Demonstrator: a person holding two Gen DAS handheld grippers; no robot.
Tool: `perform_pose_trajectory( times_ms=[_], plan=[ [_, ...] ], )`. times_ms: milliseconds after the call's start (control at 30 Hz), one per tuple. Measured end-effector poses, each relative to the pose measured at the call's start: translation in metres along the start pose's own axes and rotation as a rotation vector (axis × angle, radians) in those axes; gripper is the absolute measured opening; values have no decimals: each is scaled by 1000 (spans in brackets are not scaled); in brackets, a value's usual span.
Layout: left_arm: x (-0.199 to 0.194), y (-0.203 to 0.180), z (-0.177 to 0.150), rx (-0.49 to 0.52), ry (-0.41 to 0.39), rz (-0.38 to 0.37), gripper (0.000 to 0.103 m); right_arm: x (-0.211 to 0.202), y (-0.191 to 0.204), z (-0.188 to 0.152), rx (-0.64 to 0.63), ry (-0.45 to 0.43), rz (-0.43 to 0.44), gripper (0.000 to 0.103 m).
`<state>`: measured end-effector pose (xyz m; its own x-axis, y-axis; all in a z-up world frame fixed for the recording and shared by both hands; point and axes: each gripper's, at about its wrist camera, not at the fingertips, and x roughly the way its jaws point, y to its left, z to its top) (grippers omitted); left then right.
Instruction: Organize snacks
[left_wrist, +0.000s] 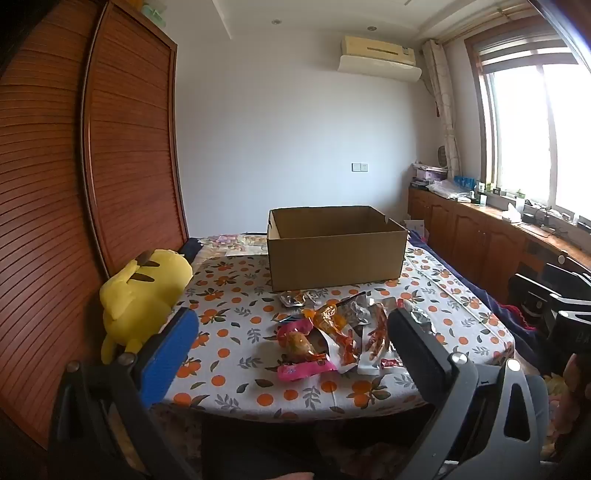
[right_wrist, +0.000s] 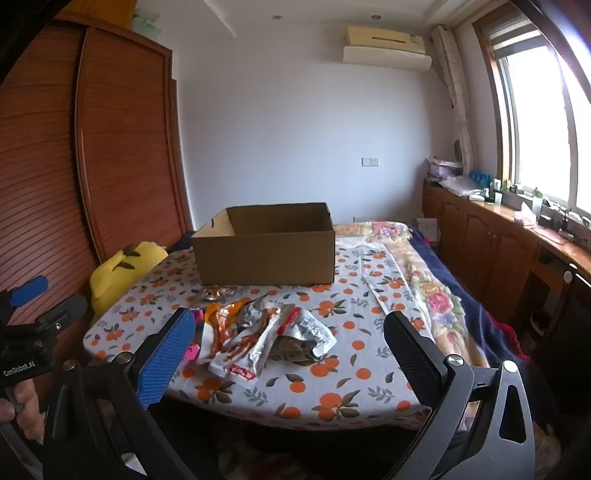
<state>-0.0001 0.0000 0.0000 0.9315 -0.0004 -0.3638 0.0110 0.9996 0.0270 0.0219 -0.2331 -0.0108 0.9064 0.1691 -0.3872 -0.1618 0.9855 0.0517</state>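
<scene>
A: Starting nearest, what are the tongs doing?

B: Both are hanging just off the near edge of the bed, tilting slightly down. The left gripper (left_wrist: 291, 354), with its blue ribbed pad on one finger and a black pad on the other, is standing spread wide with nothing between the jaws. The right gripper (right_wrist: 288, 354) is doing the same: jaws fully apart, gripping nothing.

A: And the snacks?

B: The pile of crinkled foil and plastic snack packets (left_wrist: 334, 334) is lying loose on the white bedcloth printed with oranges (left_wrist: 229, 373), in the near middle of it. I am seeing a pink wrapper (left_wrist: 301, 371) at the near left of the heap, orange and red ones in the middle, silver ones toward the far right. They are overlapping one another.

A: Further back?

B: The open brown cardboard box (left_wrist: 334, 254) is sitting just beyond the pile, upright, flaps out of the way. From here its inside is looking bare, though the floor of it is hidden. A yellow plush toy (left_wrist: 142, 291) is leaning at the left edge against the slatted wooden wardrobe (left_wrist: 122, 147).

A: So which step is this?

B: I am judging it as the very start: nothing is yet in the box. The next move is calling for one gripper to come forward and down onto a single packet at the pile's edge, closing on it without dragging its neighbours, then carrying it over the box's near wall.
</scene>
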Motion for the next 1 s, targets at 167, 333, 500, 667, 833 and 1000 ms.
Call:
perform_pose_trajectory(
  times_ms=[167,333,500,667,833,1000],
  plan=[
    [0,0,0,2,4,3,103,0,0,0,-1,-7,0,103],
    [0,0,0,3,4,2,103,0,1,0,-3,-6,0,103],
    [0,0,0,2,2,1,103,-1,0,0,-3,-9,-1,103],
    [0,0,0,3,2,1,103,-1,1,0,-5,-10,0,103],
    [0,0,0,3,0,1,103,-2,-1,1,-6,-10,1,103],
    [0,0,0,3,0,2,103,-2,0,1,-8,-12,0,103]
  ],
)
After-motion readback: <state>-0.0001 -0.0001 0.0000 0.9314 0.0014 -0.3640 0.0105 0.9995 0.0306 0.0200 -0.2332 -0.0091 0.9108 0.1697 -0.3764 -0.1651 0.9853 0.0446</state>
